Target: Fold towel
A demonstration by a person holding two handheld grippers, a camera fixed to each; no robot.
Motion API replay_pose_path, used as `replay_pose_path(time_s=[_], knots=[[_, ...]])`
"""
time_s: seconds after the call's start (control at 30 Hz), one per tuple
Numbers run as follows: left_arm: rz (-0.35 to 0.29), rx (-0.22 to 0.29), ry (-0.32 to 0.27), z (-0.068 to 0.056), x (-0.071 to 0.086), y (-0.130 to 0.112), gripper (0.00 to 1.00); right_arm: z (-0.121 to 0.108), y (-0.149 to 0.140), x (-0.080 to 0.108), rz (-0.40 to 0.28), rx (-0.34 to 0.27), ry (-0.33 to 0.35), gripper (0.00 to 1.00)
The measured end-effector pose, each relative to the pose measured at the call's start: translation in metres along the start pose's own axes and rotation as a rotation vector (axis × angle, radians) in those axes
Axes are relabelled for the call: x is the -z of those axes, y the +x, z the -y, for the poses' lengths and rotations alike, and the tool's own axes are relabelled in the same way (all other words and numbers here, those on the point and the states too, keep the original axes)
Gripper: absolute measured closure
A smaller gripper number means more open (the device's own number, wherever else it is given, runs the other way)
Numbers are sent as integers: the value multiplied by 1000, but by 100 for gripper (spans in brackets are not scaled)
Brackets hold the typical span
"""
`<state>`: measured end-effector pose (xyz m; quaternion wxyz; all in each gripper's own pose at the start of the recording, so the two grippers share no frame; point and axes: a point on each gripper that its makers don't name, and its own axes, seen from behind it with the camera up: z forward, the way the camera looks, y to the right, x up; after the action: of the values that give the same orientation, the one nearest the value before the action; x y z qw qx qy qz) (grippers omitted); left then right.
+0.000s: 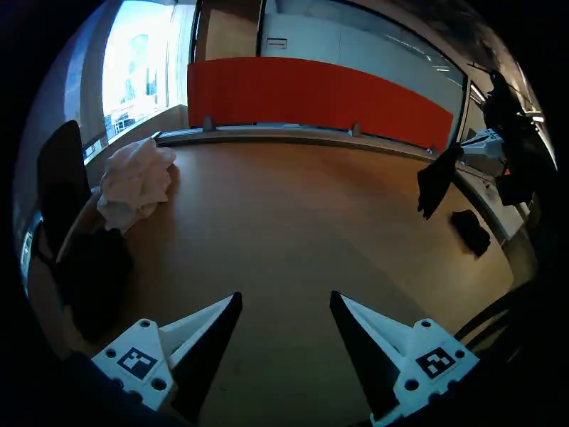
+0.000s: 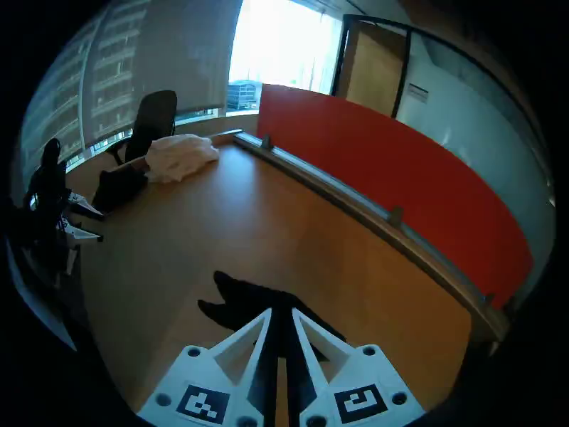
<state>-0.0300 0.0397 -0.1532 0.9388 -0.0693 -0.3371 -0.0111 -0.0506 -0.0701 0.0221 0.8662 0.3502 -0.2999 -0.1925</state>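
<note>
A black towel hangs from my right gripper, whose fingers are shut on its edge, lifted just above the wooden table. In the left gripper view the same towel dangles below that right gripper at the far right. My left gripper is open over bare tabletop with nothing between its fingers. It also appears at the far left of the right gripper view as the left gripper.
A heap of white towels lies at the table's far left corner, with a dark cloth beside it. Another black cloth lies at the right. A red divider runs along the back edge. An office chair stands behind the table.
</note>
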Motion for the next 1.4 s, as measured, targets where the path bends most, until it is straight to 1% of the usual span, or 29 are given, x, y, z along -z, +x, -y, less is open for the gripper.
replay_pose_path(time_s=[0.1, 0.4, 0.8, 1.1, 1.27, 1.4], knots=[[3, -1, 2, 0, 1, -1, 8, -18, -10, 7, 15, -15, -19, 96], [13, -5, 12, 0, 1, -2, 8, -67, -37, 26, 47, -89, -66, 95], [27, -10, 22, -3, 2, -1, 8, -126, -80, 46, 119, -138, -135, 96], [37, -16, 28, -6, 2, -2, 8, -159, -107, 57, 160, -173, -167, 96], [42, -22, 31, -8, 2, -1, 8, -172, -120, 61, 175, -196, -173, 96], [46, -24, 31, -10, 2, -1, 8, -177, -131, 63, 187, -210, -176, 96]])
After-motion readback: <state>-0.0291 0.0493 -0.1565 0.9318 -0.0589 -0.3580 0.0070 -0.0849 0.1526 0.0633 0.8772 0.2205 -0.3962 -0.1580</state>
